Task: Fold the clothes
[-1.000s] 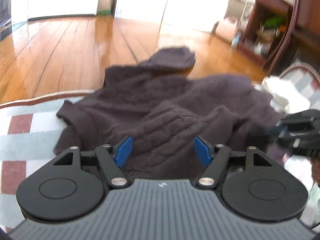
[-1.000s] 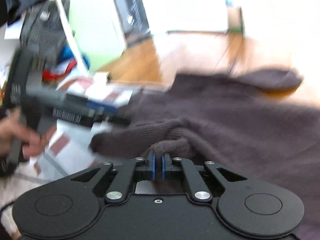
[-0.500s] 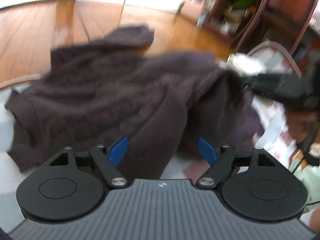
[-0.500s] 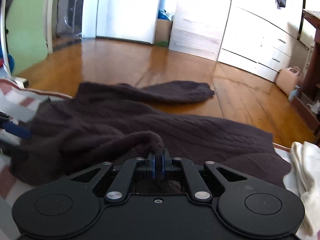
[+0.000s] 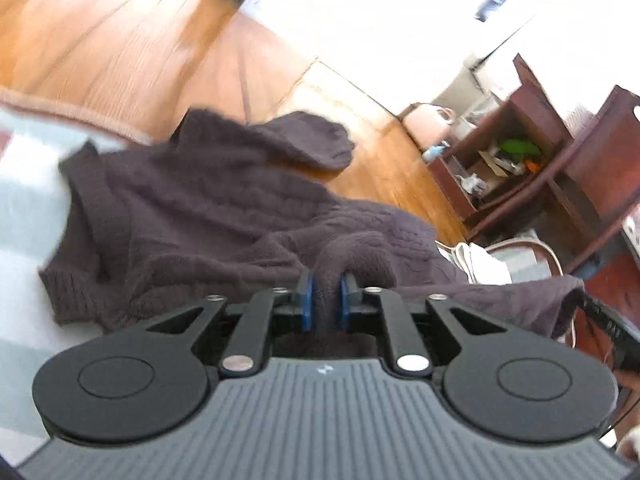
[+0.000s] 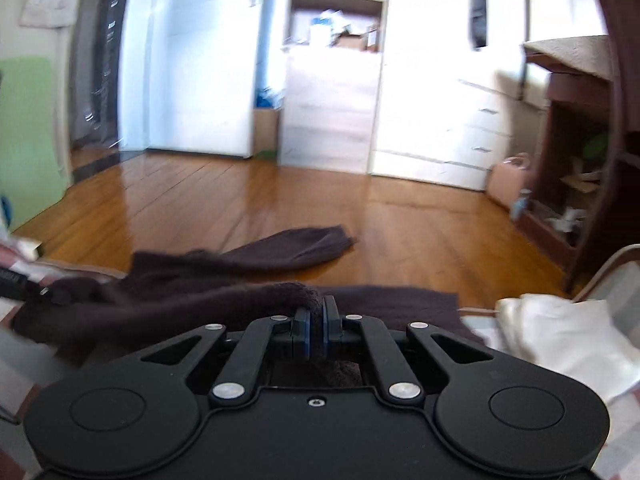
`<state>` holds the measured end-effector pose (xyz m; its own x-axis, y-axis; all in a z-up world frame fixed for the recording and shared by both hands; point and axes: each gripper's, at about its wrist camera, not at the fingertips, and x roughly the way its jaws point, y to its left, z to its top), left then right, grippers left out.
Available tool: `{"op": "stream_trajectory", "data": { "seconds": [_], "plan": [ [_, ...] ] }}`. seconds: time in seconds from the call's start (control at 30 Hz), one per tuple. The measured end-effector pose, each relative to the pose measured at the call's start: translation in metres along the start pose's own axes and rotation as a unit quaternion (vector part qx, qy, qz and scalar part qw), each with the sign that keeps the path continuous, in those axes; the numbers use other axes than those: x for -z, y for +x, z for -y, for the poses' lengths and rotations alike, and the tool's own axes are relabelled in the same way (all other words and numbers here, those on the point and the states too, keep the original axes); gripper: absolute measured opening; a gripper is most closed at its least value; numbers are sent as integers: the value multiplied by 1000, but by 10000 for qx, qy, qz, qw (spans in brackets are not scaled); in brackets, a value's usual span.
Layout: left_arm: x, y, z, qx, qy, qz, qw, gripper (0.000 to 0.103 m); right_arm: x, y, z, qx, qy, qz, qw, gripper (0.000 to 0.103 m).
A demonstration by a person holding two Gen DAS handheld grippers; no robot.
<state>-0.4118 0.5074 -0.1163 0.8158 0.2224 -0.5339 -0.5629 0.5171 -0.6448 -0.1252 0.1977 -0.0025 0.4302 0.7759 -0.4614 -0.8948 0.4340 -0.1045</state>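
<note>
A dark purple knitted sweater [image 5: 224,208] lies spread over a checked blanket [image 5: 24,184], one sleeve [image 6: 296,246] hanging out over the wooden floor. My left gripper [image 5: 326,284] is closing, and its blue pads pinch a raised fold of the sweater. My right gripper [image 6: 315,308] is shut on another edge of the sweater [image 6: 168,300] and holds it lifted, so the cloth stretches off to the left. In the left wrist view the right gripper's black body [image 5: 608,320] shows at the right edge with the fabric pulled toward it.
A white folded cloth [image 6: 560,328] lies on the blanket at the right. A dark wooden shelf unit [image 5: 540,160] with clutter and a pink bag [image 6: 510,178] stand beyond it. Wooden floor [image 6: 240,192] stretches ahead to white cupboards.
My left gripper went from wide open above the sweater to pinching a fold of it. The right gripper rose with its held edge and now looks more level across the room.
</note>
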Motion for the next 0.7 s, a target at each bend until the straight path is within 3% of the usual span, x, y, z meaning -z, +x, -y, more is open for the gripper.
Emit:
{"op": "stream_trajectory", "data": {
  "seconds": [0.07,0.1,0.13,0.2,0.27,0.33,0.43,0.57,0.6,0.63,0.7],
  "plan": [
    [3,15,1,-345,30,-306,9989,33,10,31,3,630,-467,-380,9962,14],
    [5,21,3,-546,111,-458,9974,38,16,49,4,1030,-727,-590,9903,33],
    [7,25,6,-687,214,-558,9958,45,23,67,4,1427,-985,-799,9816,45],
    [12,24,14,-731,518,-566,9944,50,39,98,10,1942,-1055,-1344,9660,44],
    [18,21,23,-679,909,-572,9919,54,47,112,23,1682,-434,-1764,9689,43],
    [24,23,36,-552,1332,-668,9873,54,49,109,39,1048,615,-1890,9744,46],
    [37,27,55,-311,1890,-907,9773,59,58,111,58,233,1634,-2145,9627,46],
    [53,47,70,-327,2204,-1189,9676,64,72,111,77,-231,2583,-2243,9394,54],
    [55,49,69,-347,2092,-1206,9698,64,80,111,85,-406,3105,-2268,9222,58],
    [56,53,67,-319,1942,-1280,9720,64,92,111,93,-661,3797,-2287,8940,58],
    [59,56,64,-385,1931,-1384,9706,64,114,113,111,-1155,5104,-2283,8210,58]
  ]
}}
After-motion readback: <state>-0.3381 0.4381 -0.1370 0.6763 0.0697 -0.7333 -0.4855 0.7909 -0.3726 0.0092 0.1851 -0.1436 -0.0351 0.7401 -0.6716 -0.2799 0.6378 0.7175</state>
